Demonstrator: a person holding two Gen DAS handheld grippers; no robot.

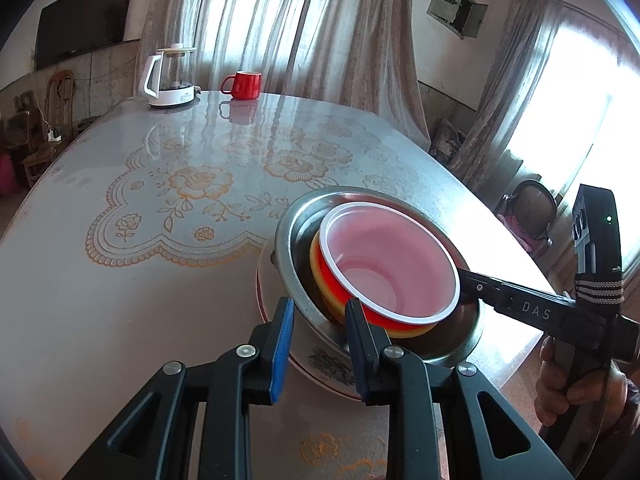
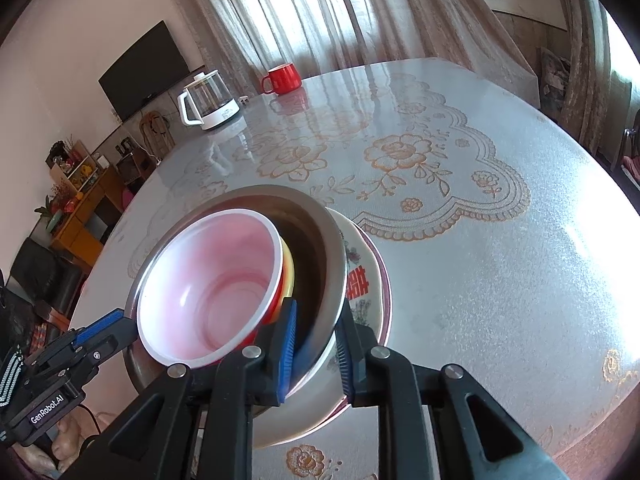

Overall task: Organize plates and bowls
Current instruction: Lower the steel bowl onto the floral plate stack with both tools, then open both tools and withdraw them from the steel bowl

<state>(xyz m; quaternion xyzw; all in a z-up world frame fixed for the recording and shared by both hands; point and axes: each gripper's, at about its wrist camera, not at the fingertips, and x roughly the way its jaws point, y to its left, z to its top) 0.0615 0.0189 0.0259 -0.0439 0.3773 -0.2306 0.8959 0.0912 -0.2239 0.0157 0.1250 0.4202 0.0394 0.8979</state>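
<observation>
A red bowl with a white inside [image 1: 384, 264] [image 2: 212, 284] sits in a yellow bowl [image 1: 320, 276] [image 2: 289, 276], nested in a steel bowl [image 1: 296, 232] [image 2: 320, 232] on a flowered plate [image 1: 328, 364] [image 2: 364, 280]. My left gripper [image 1: 320, 320] is open, its jaws astride the near rim of the steel bowl. My right gripper [image 2: 316, 328] also straddles the steel bowl's rim, with one finger inside and one outside, and shows in the left wrist view [image 1: 472, 280] at the bowl's right side.
A red mug [image 1: 243, 85] [image 2: 282, 76] and a glass kettle on a white base [image 1: 170, 78] [image 2: 210, 100] stand at the table's far side. The table [image 1: 160, 200] [image 2: 460, 220] has a glossy floral cover. Its right edge runs close to the stack.
</observation>
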